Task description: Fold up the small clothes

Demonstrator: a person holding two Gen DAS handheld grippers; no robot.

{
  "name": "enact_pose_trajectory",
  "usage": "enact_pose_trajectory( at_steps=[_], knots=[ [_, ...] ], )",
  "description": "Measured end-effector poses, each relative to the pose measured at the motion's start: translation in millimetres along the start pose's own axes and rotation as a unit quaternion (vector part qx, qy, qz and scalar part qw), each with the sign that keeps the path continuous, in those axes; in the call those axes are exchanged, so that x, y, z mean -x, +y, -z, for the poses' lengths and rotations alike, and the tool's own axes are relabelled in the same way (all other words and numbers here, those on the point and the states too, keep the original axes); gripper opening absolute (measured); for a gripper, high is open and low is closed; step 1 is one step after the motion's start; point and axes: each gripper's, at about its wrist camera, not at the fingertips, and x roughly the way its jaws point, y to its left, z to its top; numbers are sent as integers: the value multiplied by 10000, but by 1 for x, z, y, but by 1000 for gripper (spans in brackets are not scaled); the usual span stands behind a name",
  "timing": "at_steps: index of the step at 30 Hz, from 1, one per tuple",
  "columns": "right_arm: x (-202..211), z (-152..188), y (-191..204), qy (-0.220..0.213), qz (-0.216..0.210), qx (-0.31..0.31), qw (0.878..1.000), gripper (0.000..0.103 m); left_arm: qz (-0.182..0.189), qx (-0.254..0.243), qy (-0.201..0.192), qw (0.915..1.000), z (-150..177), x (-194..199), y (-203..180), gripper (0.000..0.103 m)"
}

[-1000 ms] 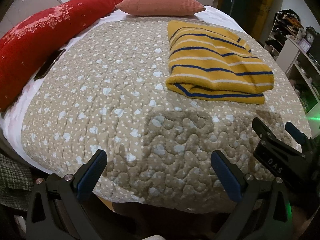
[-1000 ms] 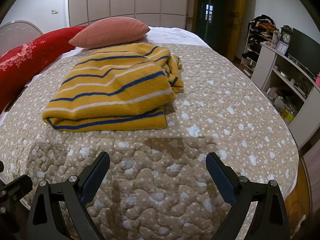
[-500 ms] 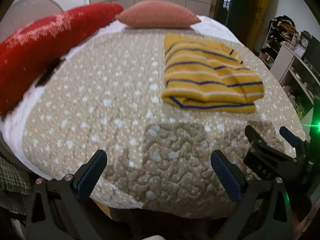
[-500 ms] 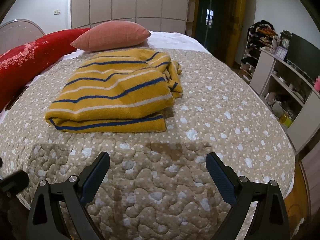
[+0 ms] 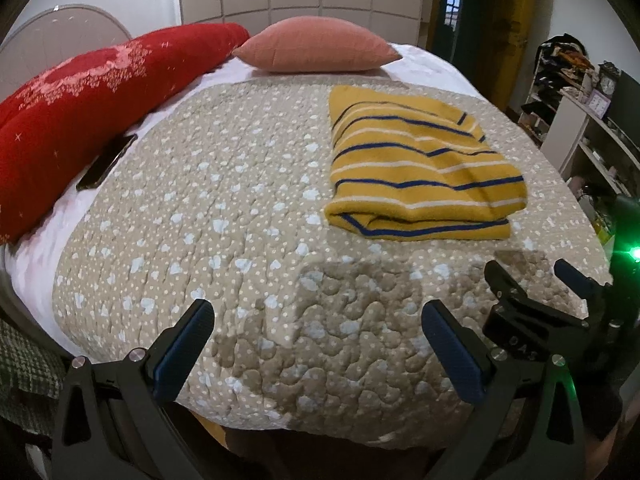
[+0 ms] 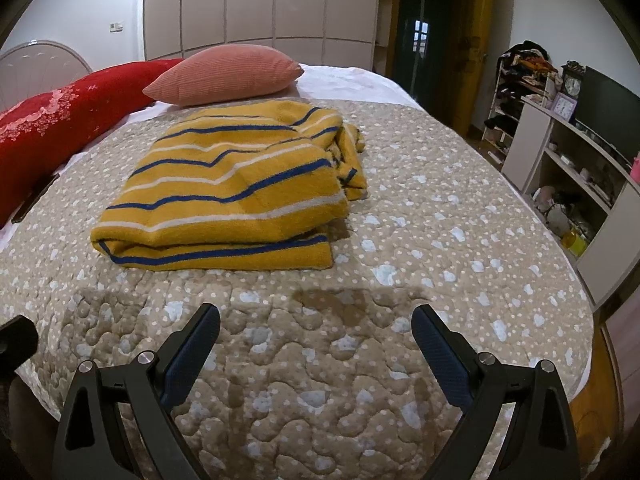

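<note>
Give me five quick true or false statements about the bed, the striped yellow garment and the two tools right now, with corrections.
1. The yellow striped garment lies folded on the quilt. True.
2. The left tool is clamped on the garment. False: it is open, holding nothing.
3. The right tool is open over bare quilt. True.
4. A pink pillow lies beyond the garment. True.
5. The dark phone rests on the garment. False: it lies beside the red bolster, apart from the garment.

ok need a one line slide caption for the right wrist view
Open right gripper hovers over the dotted quilt, facing a folded yellow striped garment near a pink pillow.
</note>
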Motion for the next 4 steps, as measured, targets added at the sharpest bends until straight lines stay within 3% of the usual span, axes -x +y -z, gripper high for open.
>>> enact_pose_trajectory(
  at_steps=[4],
  knots=[
    [-8, -2, 4, 86, -113, 57, 9999, 99, -45, 73, 100, 9999, -1, -7, 4, 103]
  ],
)
